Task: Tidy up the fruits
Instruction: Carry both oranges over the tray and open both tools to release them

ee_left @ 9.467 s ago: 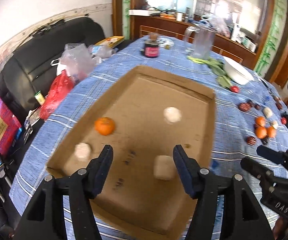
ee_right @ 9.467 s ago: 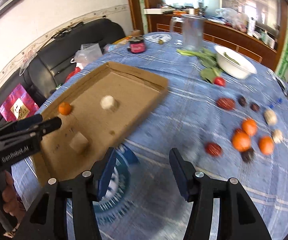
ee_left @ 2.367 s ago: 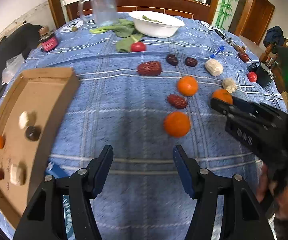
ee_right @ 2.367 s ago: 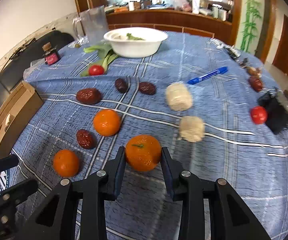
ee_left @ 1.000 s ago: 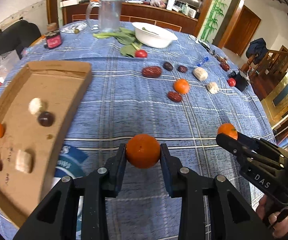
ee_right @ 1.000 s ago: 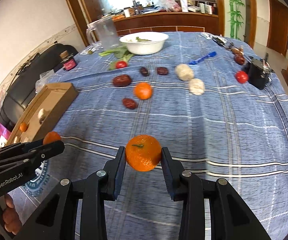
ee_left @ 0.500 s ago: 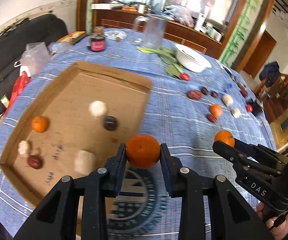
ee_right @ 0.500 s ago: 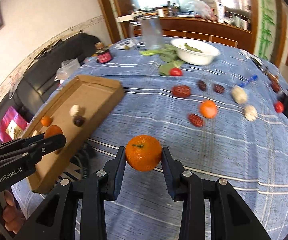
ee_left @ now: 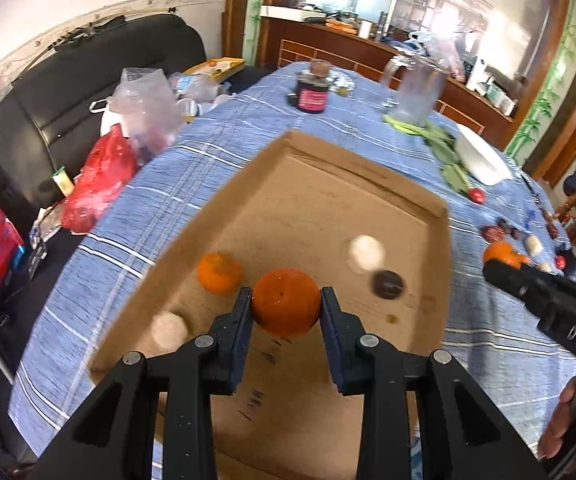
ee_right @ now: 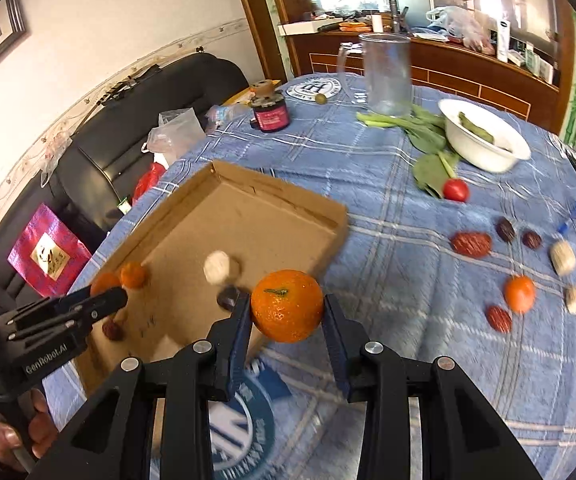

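Observation:
My left gripper (ee_left: 285, 308) is shut on an orange mandarin (ee_left: 285, 307) and holds it above the cardboard tray (ee_left: 320, 200). In the tray lie another mandarin (ee_left: 219, 272), a white ball (ee_left: 366, 253), a dark date (ee_left: 386, 284) and a pale piece (ee_left: 169, 329). My right gripper (ee_right: 287, 312) is shut on a second mandarin (ee_right: 287, 311), over the tablecloth by the tray's near right corner (ee_right: 328, 236). One mandarin (ee_right: 520, 294), red dates (ee_right: 471, 244) and pale pieces (ee_right: 562, 257) lie on the cloth to the right.
A white bowl (ee_right: 484, 148), leafy greens (ee_right: 428, 160), a cherry tomato (ee_right: 456, 189), a clear jug (ee_right: 386, 76) and a dark jar (ee_right: 269, 114) stand at the table's far side. A black sofa (ee_left: 67, 92) with bags lies left of the table.
Both grippers have swung left with their mandarins. My left gripper has gone from the tray's near edge to over the tray floor; my right has come closer to the tray.

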Demonstrator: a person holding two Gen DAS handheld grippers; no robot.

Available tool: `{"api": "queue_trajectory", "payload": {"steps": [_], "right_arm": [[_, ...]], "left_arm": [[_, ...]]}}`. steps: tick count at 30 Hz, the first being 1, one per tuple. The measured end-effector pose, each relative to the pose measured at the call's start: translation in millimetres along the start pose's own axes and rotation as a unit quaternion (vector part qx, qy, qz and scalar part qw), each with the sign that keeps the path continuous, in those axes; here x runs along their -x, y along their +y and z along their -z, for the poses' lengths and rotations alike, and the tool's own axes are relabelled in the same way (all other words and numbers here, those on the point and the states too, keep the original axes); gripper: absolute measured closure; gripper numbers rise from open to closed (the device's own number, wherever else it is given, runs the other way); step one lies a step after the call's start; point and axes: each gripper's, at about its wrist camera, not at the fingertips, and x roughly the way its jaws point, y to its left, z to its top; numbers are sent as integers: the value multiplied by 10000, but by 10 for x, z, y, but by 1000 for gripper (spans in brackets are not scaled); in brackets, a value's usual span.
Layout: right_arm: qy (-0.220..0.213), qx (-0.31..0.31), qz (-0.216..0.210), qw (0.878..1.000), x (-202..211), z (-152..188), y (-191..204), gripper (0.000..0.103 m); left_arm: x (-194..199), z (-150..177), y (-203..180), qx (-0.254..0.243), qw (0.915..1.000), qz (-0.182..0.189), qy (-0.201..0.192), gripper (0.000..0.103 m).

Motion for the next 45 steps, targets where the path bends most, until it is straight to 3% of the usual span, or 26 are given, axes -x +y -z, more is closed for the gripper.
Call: {"api": "queue_trajectory", "payload": {"steps": [9,19,35,45], "right_arm": [[140,230,44,9996,-554,-379,223,64],[462,198,84,9987,-1042,-431,198,64],[493,384,208,9978,-1159,-434,172,64],[475,645,457,9957,-1085,-369,239,62]], "left_arm": [[-361,-281,181,132,9997,-125,182,71],[-757,-454,190,186,9986,-164,465,71],[-886,-462,153,124,9973,-330,637,70],[-699,-342,214,141,9973,-480,544,57]]}}
